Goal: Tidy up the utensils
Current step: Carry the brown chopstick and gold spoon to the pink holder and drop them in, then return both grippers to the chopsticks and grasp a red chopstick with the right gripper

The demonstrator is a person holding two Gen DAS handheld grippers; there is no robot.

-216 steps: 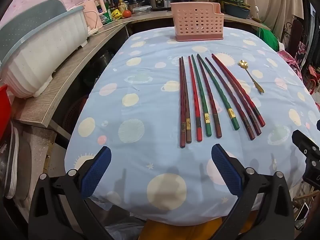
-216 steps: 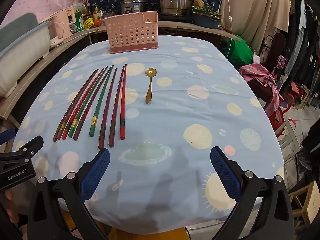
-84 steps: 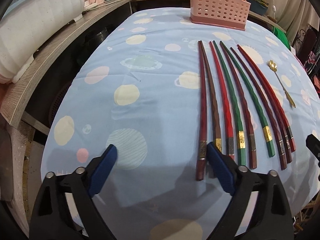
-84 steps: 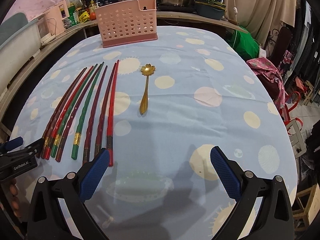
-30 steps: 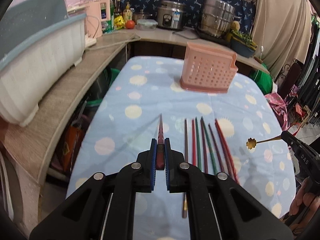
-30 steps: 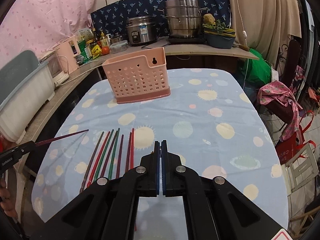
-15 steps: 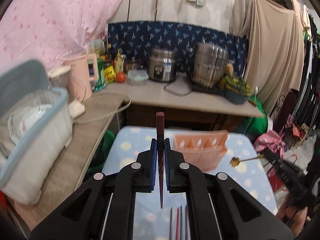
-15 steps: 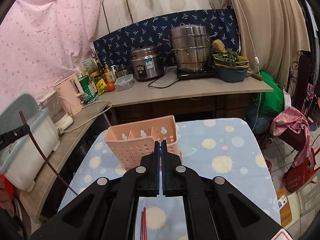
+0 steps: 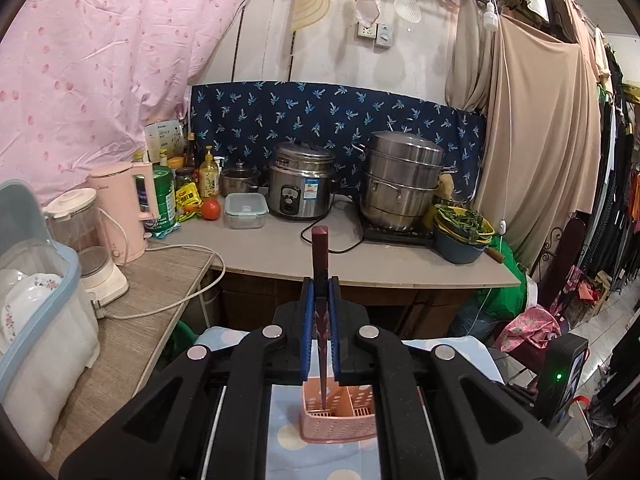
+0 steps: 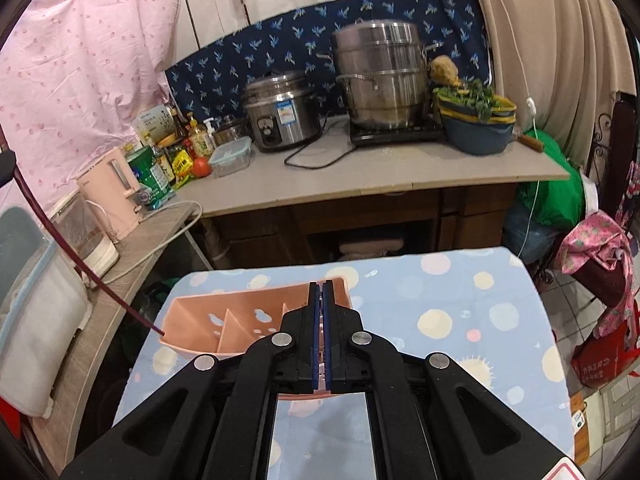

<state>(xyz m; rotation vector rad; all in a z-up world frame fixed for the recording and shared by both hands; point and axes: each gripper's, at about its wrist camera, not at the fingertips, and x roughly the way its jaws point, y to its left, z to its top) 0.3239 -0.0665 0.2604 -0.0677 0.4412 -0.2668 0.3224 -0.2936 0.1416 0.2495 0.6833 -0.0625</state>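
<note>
Where it tapers, dark-red chopstick (image 9: 320,280)

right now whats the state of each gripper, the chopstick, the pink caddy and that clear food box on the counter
left gripper: shut on the chopstick
chopstick: held upright, thin tip at the pink caddy's end compartment
right gripper: shut, contents hidden
pink caddy: upright on the table, visible compartments empty
clear food box: lid on
</note>
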